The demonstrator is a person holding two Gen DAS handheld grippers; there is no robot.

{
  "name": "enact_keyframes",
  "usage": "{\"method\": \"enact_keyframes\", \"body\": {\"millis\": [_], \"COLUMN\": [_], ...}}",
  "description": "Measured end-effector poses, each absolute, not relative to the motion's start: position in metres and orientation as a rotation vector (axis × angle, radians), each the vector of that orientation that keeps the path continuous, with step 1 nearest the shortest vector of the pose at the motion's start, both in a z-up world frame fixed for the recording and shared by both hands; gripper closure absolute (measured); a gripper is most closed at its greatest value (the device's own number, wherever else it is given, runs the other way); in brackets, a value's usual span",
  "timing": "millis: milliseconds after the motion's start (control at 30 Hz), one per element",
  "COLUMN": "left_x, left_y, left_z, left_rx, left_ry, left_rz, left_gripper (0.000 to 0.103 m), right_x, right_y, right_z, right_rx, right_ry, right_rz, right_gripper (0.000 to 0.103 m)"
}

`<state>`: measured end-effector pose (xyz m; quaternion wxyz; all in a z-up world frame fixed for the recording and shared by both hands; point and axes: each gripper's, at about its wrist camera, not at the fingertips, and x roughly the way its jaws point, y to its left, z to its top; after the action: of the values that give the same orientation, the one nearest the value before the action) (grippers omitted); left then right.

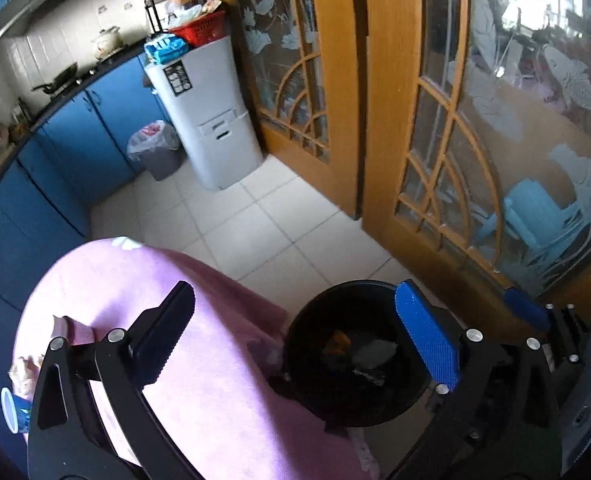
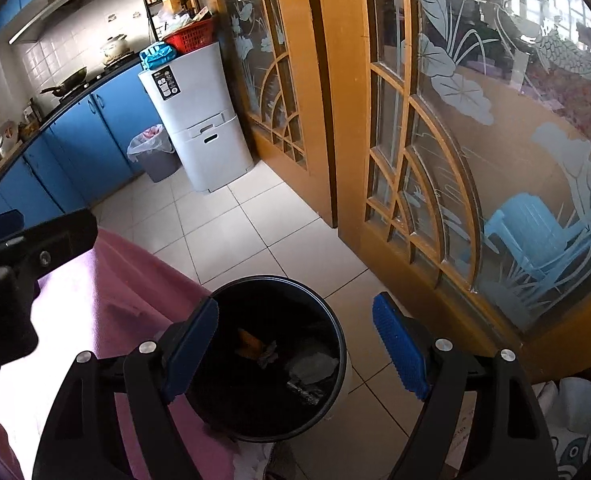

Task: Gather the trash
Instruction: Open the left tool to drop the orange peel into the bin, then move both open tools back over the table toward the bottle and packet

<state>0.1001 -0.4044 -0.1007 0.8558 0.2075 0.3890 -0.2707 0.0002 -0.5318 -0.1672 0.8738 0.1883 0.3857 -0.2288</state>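
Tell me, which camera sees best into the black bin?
The right wrist view: the bin sits centred between the open fingers, scraps visible inside. The left wrist view shows it too, partly behind a blue finger.

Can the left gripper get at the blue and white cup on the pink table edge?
Probably yes. The left gripper is open and empty above the pink tablecloth; the cup sits uncovered at the edge, just beside its frame.

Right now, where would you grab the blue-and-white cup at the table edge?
Take the blue-and-white cup across its side wall from above with the left gripper. It seems to lie tipped on the pink tablecloth, white rim outward, partly hidden, so the wall is the only clear span.
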Motion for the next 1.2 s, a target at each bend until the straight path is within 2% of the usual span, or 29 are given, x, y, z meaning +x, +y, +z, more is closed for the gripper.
{"method": "enact_keyframes", "body": {"millis": [233,367,833,1033,1200], "left_x": [0.117,0.133,0.181,0.215,0.250], "left_y": [-0.369,-0.320,-0.078,-0.058,-0.056], "left_z": [-0.105,-0.105,-0.141,-0.152,-0.166], "left_rx": [0.388,0.343,0.028,-0.052,-0.062], "left_ry": [0.875,0.884,1.038,1.057,1.112], "left_rz": [-0.490,-0.384,-0.056,-0.145,-0.207], "left_gripper": [0.004,0.004,0.004,0.007,0.009], "right_x": [0.013,0.030,0.134,0.180,0.204], "right_y": [-0.513,-0.486,-0.323,-0.258,-0.249], "right_z": [-0.163,-0.159,-0.145,-0.148,-0.157], "right_rx": [0.377,0.344,0.183,0.056,-0.003], "right_ry": [0.804,0.802,0.847,0.863,0.896], "right_rz": [-0.435,-0.370,-0.017,0.022,-0.015], "right_gripper": [0.025,0.025,0.025,0.027,0.028]}}
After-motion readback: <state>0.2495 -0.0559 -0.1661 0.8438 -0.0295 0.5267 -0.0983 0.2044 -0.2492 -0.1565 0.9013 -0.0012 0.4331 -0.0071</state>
